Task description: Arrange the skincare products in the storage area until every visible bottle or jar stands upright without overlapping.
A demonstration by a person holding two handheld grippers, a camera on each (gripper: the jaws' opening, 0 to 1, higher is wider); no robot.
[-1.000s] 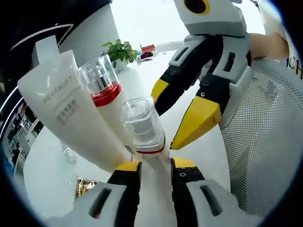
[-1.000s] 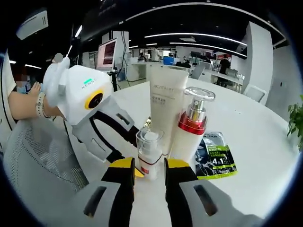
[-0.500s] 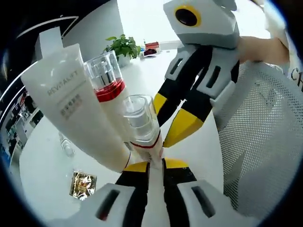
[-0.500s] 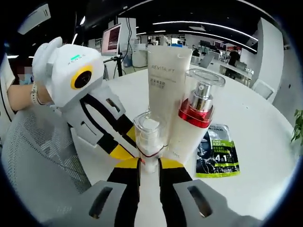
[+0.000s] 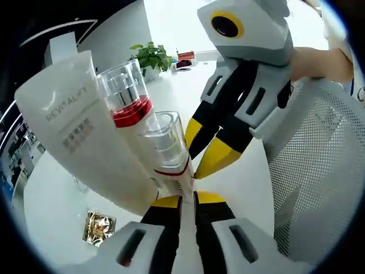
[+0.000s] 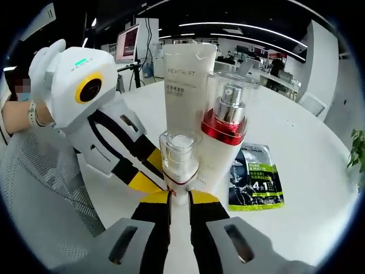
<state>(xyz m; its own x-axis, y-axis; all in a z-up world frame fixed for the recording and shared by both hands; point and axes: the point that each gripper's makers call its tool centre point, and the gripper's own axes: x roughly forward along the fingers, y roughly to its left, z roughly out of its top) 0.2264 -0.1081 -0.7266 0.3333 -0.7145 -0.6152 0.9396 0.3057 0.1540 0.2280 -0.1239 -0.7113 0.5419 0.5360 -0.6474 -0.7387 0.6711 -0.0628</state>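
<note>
Both the left gripper (image 5: 186, 201) and the right gripper (image 6: 179, 197) are clamped on the base of a small clear-capped bottle (image 6: 178, 160). It stands on the white table (image 6: 308, 171), touching a red-collared pump bottle (image 6: 221, 142). Just behind stands a white tube (image 6: 185, 85), and a green sachet (image 6: 255, 184) lies near.

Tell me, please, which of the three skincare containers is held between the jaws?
The small clear-capped pump bottle, shortest of the three, in front of the red-collared pump bottle and the white REVITALIFT tube.

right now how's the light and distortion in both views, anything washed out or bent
Left gripper view: the background behind the plant is blown out white, and fisheye bends the tube outward. Right gripper view: evenly lit, ceiling strips curve, sachet print stays sharp.
</note>
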